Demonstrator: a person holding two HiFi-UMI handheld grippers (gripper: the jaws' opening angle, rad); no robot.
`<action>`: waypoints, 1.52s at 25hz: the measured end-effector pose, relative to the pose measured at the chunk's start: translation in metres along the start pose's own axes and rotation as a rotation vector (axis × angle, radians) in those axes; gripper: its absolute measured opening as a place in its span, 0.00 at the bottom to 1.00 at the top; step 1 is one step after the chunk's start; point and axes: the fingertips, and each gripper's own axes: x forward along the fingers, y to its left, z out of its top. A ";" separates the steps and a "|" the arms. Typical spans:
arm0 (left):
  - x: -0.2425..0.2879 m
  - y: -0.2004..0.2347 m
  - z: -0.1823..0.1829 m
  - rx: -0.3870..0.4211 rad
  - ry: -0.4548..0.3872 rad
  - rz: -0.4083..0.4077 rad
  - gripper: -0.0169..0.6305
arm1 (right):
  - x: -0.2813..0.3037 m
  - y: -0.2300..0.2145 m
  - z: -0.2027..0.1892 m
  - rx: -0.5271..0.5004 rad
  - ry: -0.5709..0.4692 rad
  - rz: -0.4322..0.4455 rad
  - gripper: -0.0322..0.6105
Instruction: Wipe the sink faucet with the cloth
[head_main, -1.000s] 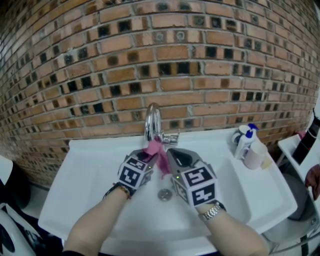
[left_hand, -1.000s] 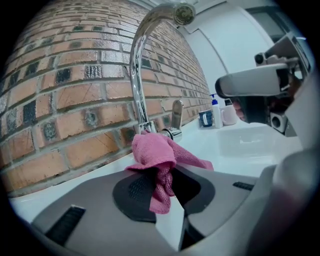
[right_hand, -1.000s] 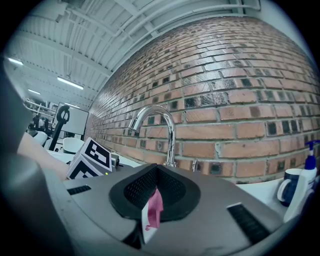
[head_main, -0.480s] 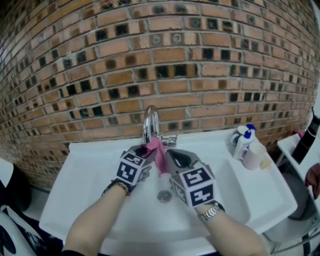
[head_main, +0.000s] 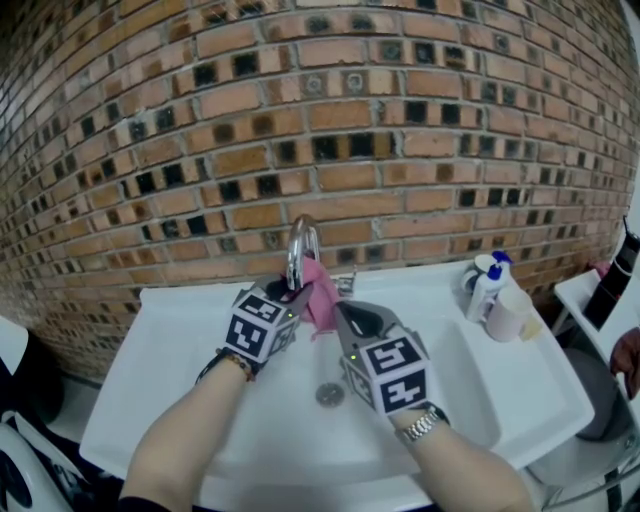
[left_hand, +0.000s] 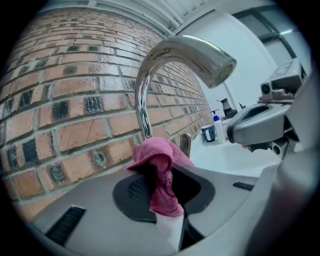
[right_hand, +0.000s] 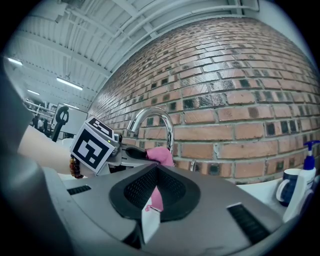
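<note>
Your left gripper (head_main: 293, 292) clamps a thick fold of the pink cloth (head_main: 320, 290), and your right gripper (head_main: 341, 312) is pinched tight on its thin tail. The cloth sits right at the faucet (head_main: 301, 240) neck. Tug unevenly and that tail could slip free. It looks soft, bunched and limp.

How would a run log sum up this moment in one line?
left gripper: shut on cloth | right gripper: shut on cloth tail | cloth: bunched beside faucet neck
</note>
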 end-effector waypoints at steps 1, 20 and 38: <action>0.000 0.002 0.003 0.005 -0.005 0.002 0.15 | 0.000 0.000 0.000 0.001 0.000 -0.001 0.07; -0.011 0.026 0.047 0.234 -0.168 0.083 0.15 | -0.001 -0.004 0.000 0.005 -0.004 -0.003 0.07; -0.042 0.016 0.080 0.442 -0.295 0.164 0.15 | 0.001 -0.002 -0.002 0.004 0.002 0.000 0.07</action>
